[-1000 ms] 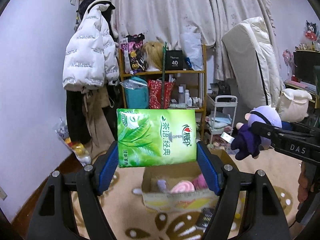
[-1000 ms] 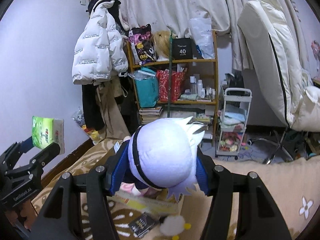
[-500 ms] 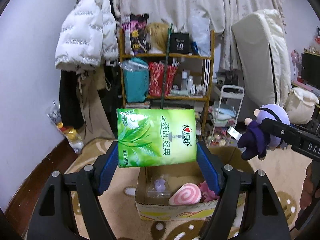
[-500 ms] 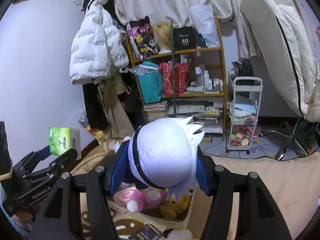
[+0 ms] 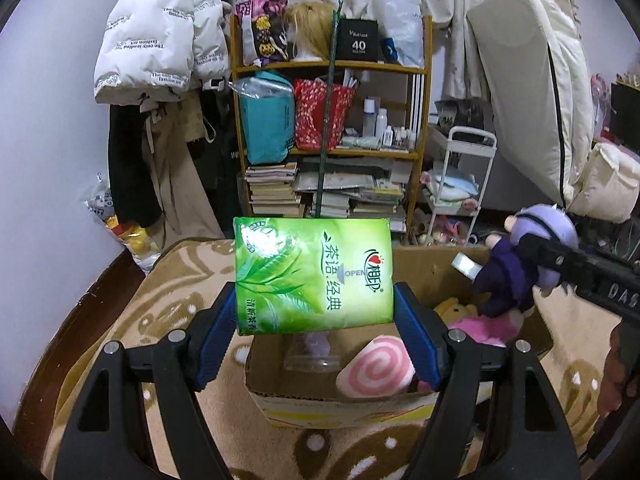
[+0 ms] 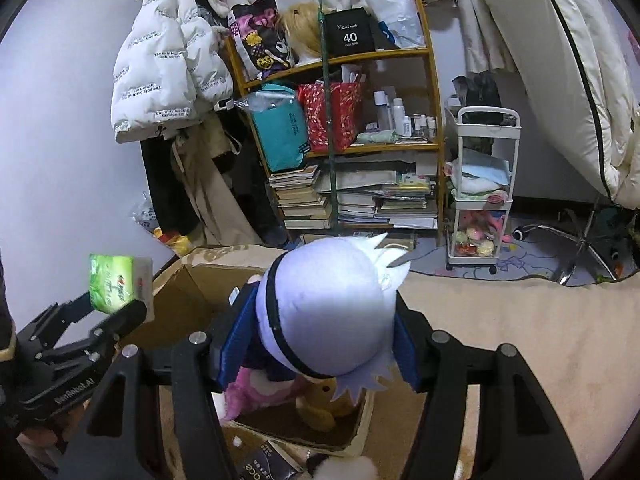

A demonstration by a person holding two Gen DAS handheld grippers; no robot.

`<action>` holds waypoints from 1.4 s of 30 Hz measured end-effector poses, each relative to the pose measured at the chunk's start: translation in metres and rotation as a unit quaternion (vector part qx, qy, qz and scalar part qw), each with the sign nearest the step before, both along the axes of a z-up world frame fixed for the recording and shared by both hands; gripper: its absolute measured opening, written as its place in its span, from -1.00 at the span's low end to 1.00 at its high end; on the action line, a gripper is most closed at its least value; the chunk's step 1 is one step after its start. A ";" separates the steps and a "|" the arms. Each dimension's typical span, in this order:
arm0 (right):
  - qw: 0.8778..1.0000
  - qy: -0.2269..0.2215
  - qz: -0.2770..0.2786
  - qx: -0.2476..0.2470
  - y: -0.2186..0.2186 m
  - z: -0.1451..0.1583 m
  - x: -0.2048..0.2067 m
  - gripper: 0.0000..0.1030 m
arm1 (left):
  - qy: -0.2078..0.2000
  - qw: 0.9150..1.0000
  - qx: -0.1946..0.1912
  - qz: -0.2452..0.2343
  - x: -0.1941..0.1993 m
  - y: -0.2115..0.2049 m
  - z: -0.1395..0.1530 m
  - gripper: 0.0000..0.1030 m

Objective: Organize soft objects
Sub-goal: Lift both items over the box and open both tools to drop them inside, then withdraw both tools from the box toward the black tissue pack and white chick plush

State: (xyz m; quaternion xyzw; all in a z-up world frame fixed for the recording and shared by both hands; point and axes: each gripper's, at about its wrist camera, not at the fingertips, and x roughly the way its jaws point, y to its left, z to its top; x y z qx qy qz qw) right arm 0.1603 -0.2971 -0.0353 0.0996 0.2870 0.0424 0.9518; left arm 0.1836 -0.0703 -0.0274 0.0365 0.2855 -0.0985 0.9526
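Note:
My left gripper (image 5: 314,308) is shut on a green tissue pack (image 5: 312,272), held upright over the near part of an open cardboard box (image 5: 332,412) on the carpet. My right gripper (image 6: 322,336) has a purple-and-white plush doll (image 6: 328,312) between its blue pads. Its jaws are opening, and the pads still touch the doll's head. The doll (image 5: 508,276) hangs over the box's right side. Inside the box lie a pink swirl plush (image 5: 374,372), a pink plush (image 5: 480,328) and a yellow plush (image 5: 452,308). In the right wrist view the left gripper (image 6: 116,304) and its tissue pack (image 6: 110,282) are at the left.
A wooden shelf (image 5: 332,152) with books, bags and bottles stands behind the box. Right of it are a white trolley (image 6: 482,200) and a leaning mattress (image 6: 560,60). A white jacket (image 5: 160,40) hangs at the left. A black packet (image 6: 260,464) lies beside the box.
Both grippers have come down and closer to the box, which now fills more of each view. The tissue pack and the doll remain between their pads.

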 end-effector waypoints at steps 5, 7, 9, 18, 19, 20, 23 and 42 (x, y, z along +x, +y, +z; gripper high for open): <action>1.000 0.004 -0.005 -0.012 0.001 -0.001 0.000 0.31 | 0.015 1.000 0.012 -0.003 0.002 -0.003 -0.008 0.45; 1.000 0.007 -0.003 -0.015 0.001 -0.001 0.000 0.33 | 0.022 1.000 0.014 0.000 0.003 -0.002 -0.011 0.46; 1.000 0.012 0.001 -0.009 0.001 -0.002 0.000 0.34 | 0.026 1.000 0.012 0.001 0.003 -0.001 -0.012 0.47; 0.999 0.032 0.020 0.012 0.002 -0.005 0.001 0.39 | 0.020 1.000 0.016 0.016 -0.003 0.006 -0.008 0.73; 0.999 0.031 0.021 0.009 0.003 -0.004 -0.001 0.48 | 0.019 1.000 0.017 0.017 -0.005 0.006 -0.008 0.76; 0.999 0.029 0.021 0.005 0.004 -0.003 -0.003 0.53 | 0.017 0.999 0.018 0.020 -0.007 0.007 -0.007 0.79; 0.999 0.027 0.019 -0.002 0.006 0.000 -0.009 0.57 | 0.022 0.999 0.011 0.027 -0.011 0.012 -0.004 0.84; 0.999 0.049 0.008 0.000 -0.007 0.018 -0.080 1.00 | 0.063 0.997 0.000 0.041 -0.075 0.026 0.020 0.93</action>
